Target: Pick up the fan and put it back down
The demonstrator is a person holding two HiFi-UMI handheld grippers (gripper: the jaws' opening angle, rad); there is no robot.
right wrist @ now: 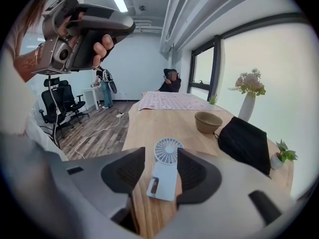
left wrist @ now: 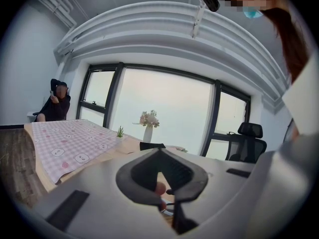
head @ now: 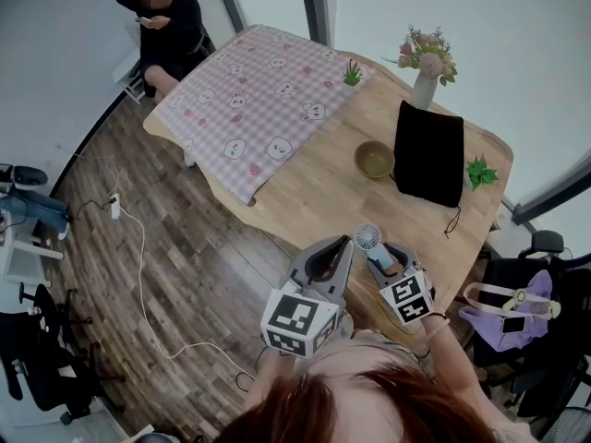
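A small pale blue hand fan [right wrist: 164, 171] lies flat on the wooden table [head: 323, 192] near its front edge, round head pointing away from me. My right gripper [right wrist: 161, 151] is open, with the fan's handle between its two dark pads and the pads not pressing on it. In the head view the fan [head: 368, 238] shows just ahead of the right gripper [head: 381, 255]. My left gripper [head: 343, 245] hovers beside it to the left, shut with nothing in it; its tips [left wrist: 158, 159] meet. It also shows raised in a hand, the left gripper [right wrist: 84, 29].
Farther along the table stand a wooden bowl [head: 375, 159], a black bag [head: 429, 152], a vase of flowers [head: 425, 72] and two small plants. A pink checked cloth [head: 254, 100] covers the far end, where a person [head: 166, 26] sits. An office chair [head: 512, 307] stands at right.
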